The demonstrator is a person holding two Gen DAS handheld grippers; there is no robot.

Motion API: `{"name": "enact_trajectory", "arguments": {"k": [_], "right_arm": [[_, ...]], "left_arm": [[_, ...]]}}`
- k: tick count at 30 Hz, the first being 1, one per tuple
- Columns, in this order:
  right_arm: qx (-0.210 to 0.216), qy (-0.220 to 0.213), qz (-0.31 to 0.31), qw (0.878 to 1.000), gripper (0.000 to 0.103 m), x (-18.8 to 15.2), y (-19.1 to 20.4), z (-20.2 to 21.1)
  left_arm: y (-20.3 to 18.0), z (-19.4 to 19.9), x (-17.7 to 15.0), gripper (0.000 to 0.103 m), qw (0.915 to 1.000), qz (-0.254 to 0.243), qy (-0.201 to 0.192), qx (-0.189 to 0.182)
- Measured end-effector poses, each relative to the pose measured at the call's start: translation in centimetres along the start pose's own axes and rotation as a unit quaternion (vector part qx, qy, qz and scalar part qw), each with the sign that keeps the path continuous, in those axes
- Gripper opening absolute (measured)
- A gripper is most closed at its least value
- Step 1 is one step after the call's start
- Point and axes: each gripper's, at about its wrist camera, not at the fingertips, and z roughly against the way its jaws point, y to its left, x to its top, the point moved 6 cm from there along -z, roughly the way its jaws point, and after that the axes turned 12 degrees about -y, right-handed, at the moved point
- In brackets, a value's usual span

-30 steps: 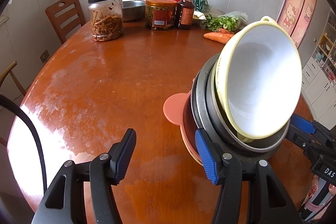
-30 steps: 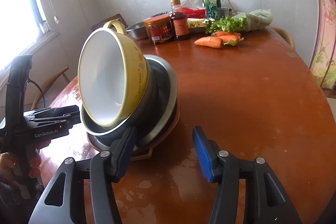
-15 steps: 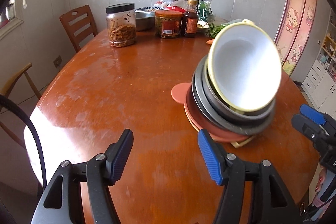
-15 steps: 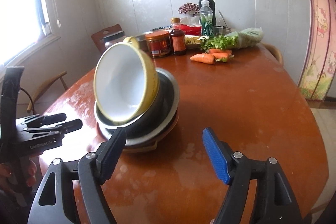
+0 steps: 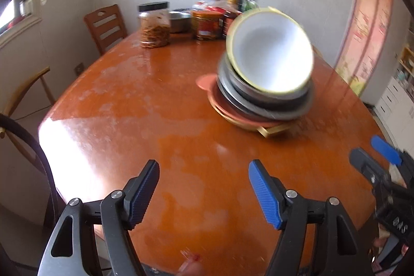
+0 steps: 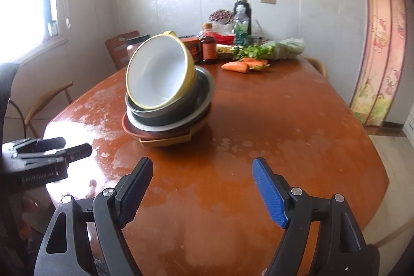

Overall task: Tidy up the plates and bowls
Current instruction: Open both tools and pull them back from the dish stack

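Note:
A stack of dishes stands on the round wooden table (image 5: 160,126). On top a yellow bowl (image 5: 271,58) with a white inside leans tilted toward me; in the right wrist view the yellow bowl (image 6: 160,74) tips left. Under it sit grey metal bowls (image 6: 181,105), a terracotta plate (image 5: 204,82) and a tan tray (image 6: 165,141). My left gripper (image 5: 204,167) hovers near the table's front edge, well short of the stack, its jaws opening with nothing between them. My right gripper (image 6: 203,164) likewise stands back from the stack, jaws opening and empty.
At the table's far end stand a jar of dried strips (image 5: 154,25), a red-labelled jar (image 5: 207,25), sauce bottles (image 6: 208,48), carrots (image 6: 243,65) and greens (image 6: 258,51). Wooden chairs (image 5: 106,27) flank the left side. A patterned curtain (image 6: 380,56) hangs at right.
Both grippers have pulled back from the stack toward the table's front edge, and their jaws have widened. The stack stays on the table with the yellow bowl tilted.

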Motion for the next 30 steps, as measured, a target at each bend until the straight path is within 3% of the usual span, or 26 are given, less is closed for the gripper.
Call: {"name": "enact_trajectory", "arguments": {"k": [5, 14, 30], "right_arm": [[-0.016, -0.004, -0.008, 1.0, 0.081, -0.5, -0.5, 1.0], [0.002, 0.01, -0.023, 1.0, 0.081, -1.9, 0.5, 1.3], [-0.013, 0.003, -0.066, 0.998, 0.081, -3.3, 0.1, 0.8]], "left_arm": [[-1.1, 0.6, -1.1, 0.072, 0.9999, -0.012, -0.001, 0.004], [-1.5, 0.8, -2.3, 0.072, 0.9998, -0.011, 0.001, 0.013], [-1.6, 0.2, -3.5, 0.072, 0.9997, -0.013, 0.016, 0.014]]}}
